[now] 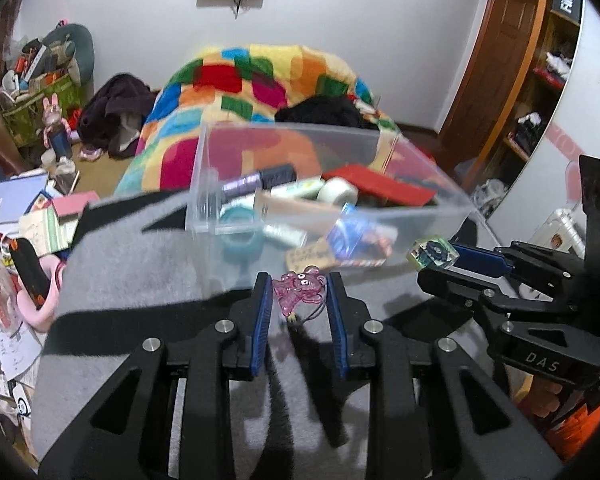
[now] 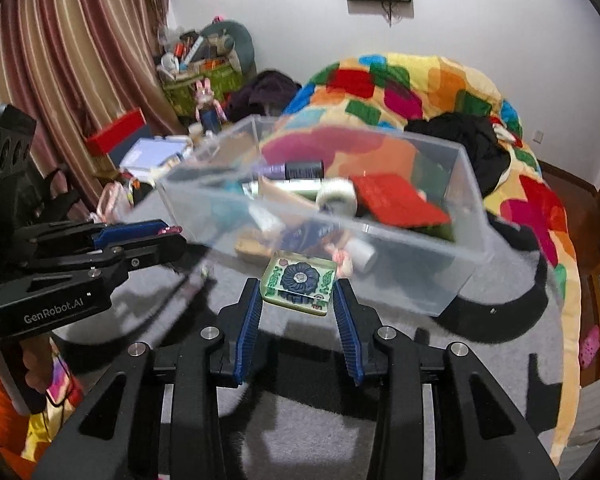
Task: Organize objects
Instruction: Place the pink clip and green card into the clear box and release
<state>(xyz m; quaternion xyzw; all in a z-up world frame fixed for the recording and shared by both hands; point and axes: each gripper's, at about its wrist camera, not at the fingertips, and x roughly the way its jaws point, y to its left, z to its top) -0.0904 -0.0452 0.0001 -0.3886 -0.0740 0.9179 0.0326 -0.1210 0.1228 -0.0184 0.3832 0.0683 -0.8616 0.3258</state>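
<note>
Grey fleece cloth (image 1: 148, 264) covers the surface where a clear plastic bin (image 1: 420, 184) stands, with a bed under a bright patchwork blanket (image 1: 260, 76) behind it and a striped curtain (image 2: 60, 52) off to one side in the right wrist view. Inside the bin lie a white tape roll (image 1: 338, 191), a red flat card or booklet (image 1: 380, 186), a dark tube with a purple band (image 1: 258, 179), a teal ring (image 1: 240, 236) and other small packets pressed against the near wall. At the bottom of the left wrist view, the left hand-held gripper (image 1: 298, 294) is clamped on a translucent pink character charm (image 1: 298, 289), its blue pads touching the charm on both sides; a thin cord hangs from the charm over the cloth, just in front of the bin's near wall. Just beside it, the right hand-held gripper (image 2: 298, 292) is closed on a pale green resin block with a dark blue flower (image 2: 298, 282), held close to the bin's front wall. Both grippers sit near each other, each visible from the side in the other's view. Books and papers (image 1: 16, 204) clutter the area left of the cloth.
</note>
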